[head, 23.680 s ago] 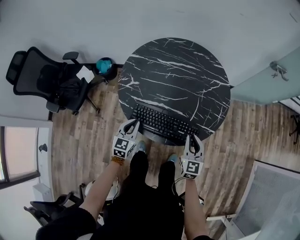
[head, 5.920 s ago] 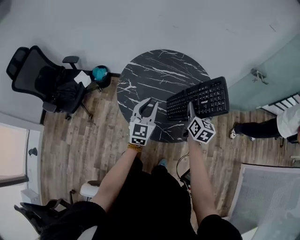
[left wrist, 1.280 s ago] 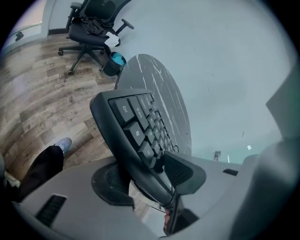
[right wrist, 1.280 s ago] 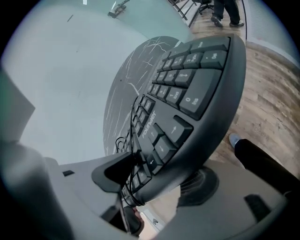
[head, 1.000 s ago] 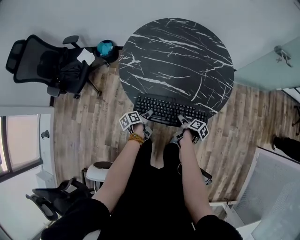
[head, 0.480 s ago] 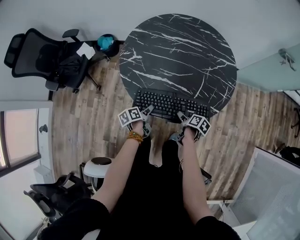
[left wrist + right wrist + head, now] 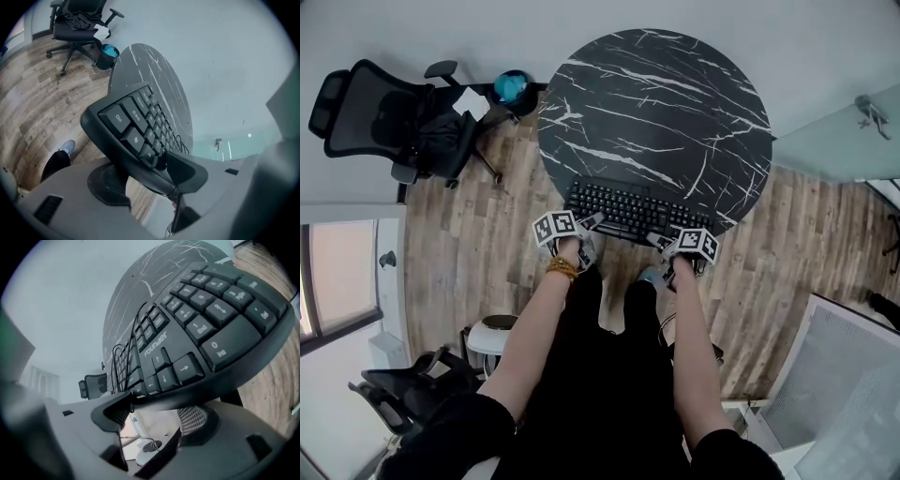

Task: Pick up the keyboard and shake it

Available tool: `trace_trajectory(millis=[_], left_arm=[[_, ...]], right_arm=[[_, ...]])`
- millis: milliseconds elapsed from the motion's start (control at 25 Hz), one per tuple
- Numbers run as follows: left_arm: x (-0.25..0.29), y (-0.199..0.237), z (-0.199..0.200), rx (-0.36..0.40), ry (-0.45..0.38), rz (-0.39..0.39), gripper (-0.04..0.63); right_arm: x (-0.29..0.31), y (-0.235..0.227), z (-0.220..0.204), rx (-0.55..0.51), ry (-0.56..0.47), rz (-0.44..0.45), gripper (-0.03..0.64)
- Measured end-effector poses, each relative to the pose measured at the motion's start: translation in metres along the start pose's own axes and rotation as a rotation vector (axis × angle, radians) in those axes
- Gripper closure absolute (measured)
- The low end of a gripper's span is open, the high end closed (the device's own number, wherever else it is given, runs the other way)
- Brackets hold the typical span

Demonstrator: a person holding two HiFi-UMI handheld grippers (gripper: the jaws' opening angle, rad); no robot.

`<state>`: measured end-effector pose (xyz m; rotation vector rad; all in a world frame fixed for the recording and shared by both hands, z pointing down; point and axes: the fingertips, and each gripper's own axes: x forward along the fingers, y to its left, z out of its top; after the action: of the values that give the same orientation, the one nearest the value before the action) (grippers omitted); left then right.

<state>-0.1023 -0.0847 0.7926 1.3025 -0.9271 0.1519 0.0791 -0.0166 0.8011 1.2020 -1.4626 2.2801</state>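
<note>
The black keyboard [image 7: 633, 211] lies across the near edge of the round black marble table [image 7: 652, 103], its front edge out over the wooden floor. My left gripper [image 7: 586, 225] is shut on the front left edge by the Ctrl key. In the left gripper view the keyboard [image 7: 136, 124] sits clamped between the jaws of that gripper [image 7: 140, 173]. My right gripper [image 7: 664, 241] is shut on the front right edge. In the right gripper view that gripper [image 7: 154, 408] holds the keyboard [image 7: 201, 329] just below the arrow keys. Whether the keyboard rests on the table is unclear.
A black office chair [image 7: 394, 122] and a blue bin [image 7: 511, 86] stand left of the table. A glass door [image 7: 853, 131] is at the right. The person's legs and shoes [image 7: 649, 277] are below the keyboard. A cable [image 7: 117, 357] lies over the keys.
Both grippers stay shut on the keyboard's front edge. The keyboard and grippers have shifted slightly up the picture, toward the table; otherwise little differs.
</note>
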Motion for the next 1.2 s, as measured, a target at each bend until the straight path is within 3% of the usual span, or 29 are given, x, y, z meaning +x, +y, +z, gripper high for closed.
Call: trace_trajectory(millis=[200, 400, 480, 680, 840, 960, 1000, 1040, 1080, 1200], left_arm=[[-0.002, 0.003, -0.004, 0.046, 0.092, -0.002, 0.359], [-0.004, 0.019, -0.03, 0.054, 0.229, 0.008, 0.336], [-0.006, 0.024, -0.038, 0.082, 0.248, 0.022, 0.336], [-0.013, 0.027, -0.062, 0.262, 0.346, 0.07, 0.336], [-0.032, 0.02, -0.084, 0.456, 0.39, 0.117, 0.336], [-0.04, -0.021, -0.077, 0.715, 0.279, 0.095, 0.37], [-0.042, -0.04, -0.071, 0.813, 0.213, 0.085, 0.374], [-0.044, -0.061, -0.064, 0.897, 0.137, 0.079, 0.376], [-0.046, -0.082, -0.055, 0.959, 0.051, 0.072, 0.38], [-0.059, -0.138, -0.027, 1.027, -0.199, 0.04, 0.396]], right_arm=[[-0.006, -0.018, -0.027, -0.164, 0.191, -0.093, 0.336], [-0.012, -0.034, -0.02, -0.189, 0.089, -0.106, 0.336], [-0.012, -0.037, -0.021, -0.164, 0.076, -0.098, 0.336], [-0.003, -0.025, -0.044, -0.009, 0.151, -0.029, 0.336], [-0.004, 0.001, -0.082, -0.059, 0.211, 0.025, 0.336], [-0.02, 0.046, -0.074, -0.183, 0.073, 0.13, 0.343], [-0.03, 0.064, -0.063, -0.225, -0.02, 0.178, 0.37], [-0.042, 0.079, -0.05, -0.271, -0.125, 0.214, 0.451], [-0.054, 0.092, -0.036, -0.328, -0.234, 0.23, 0.502], [-0.088, 0.126, -0.004, -0.558, -0.511, 0.181, 0.526]])
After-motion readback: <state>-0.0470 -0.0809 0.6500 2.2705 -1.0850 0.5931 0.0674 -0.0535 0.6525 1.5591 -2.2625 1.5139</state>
